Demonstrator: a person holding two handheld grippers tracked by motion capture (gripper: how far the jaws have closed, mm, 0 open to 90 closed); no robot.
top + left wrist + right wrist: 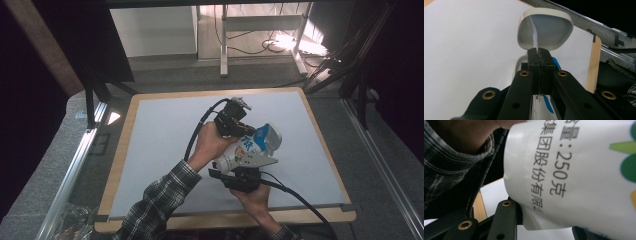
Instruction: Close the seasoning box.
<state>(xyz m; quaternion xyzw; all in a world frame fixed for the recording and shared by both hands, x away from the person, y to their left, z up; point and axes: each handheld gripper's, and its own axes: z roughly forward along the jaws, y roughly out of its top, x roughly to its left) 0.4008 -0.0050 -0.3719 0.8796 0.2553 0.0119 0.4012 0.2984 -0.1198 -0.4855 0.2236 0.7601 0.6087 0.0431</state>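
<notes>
A white pouch (248, 148) with a blue end and printed characters is held above the white mat (155, 150) between both hands. My left gripper (244, 130) comes at it from the upper left. In the left gripper view my left gripper (539, 53) is shut on a thin white edge of the pouch (545, 30), whose rounded end stands just beyond the tips. My right gripper (236, 169) comes from below, and in its own view the right gripper (544, 226) has its jaws against the pouch (584, 177) on both sides, shut on its lower body.
The mat lies on a wooden table (225, 218) with metal rails (75, 165) at the left and right. Behind the table stand white desk legs (224, 45) and floor cables (280, 45). A plaid sleeve (155, 205) crosses the near edge.
</notes>
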